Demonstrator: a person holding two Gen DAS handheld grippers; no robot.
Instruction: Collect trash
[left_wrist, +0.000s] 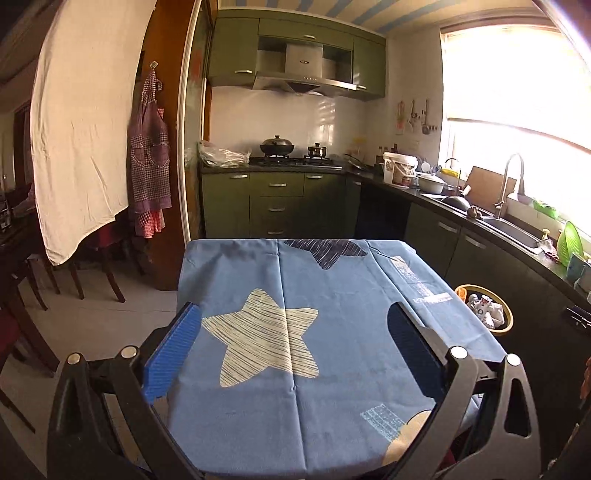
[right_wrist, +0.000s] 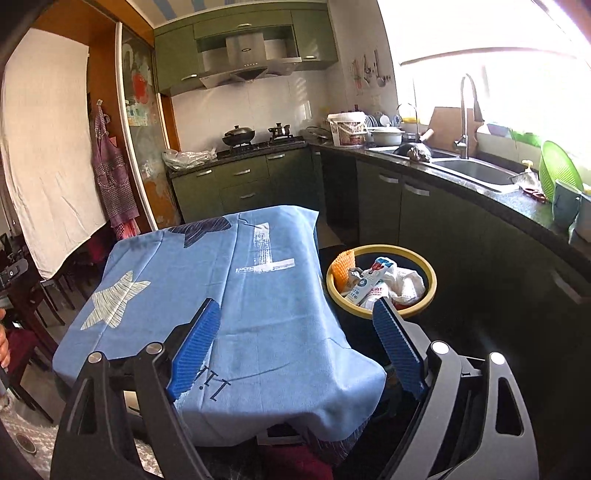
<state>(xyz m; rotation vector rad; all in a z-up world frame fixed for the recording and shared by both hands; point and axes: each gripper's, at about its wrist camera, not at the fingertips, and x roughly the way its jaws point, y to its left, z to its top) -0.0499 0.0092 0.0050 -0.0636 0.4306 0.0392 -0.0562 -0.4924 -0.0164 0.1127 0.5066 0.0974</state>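
trash (right_wrist: 380, 286) fills the round yellow-rimmed bin (right_wrist: 432, 284) that stands on the floor just beside the right edge of the table, between the table and the dark counter cabinets: a white crumpled cloth, a printed white packet and an orange ridged piece against the bin's left wall. the blue tablecloth (left_wrist: 332, 295) with its pale star print covers the whole table top and hangs over the edges. the left gripper (left_wrist: 295, 354) hovers above the cloth near the front edge, jaws spread wide with nothing between them. the right gripper (right_wrist: 295, 343) hangs over the table's near right corner, jaws also wide and empty.
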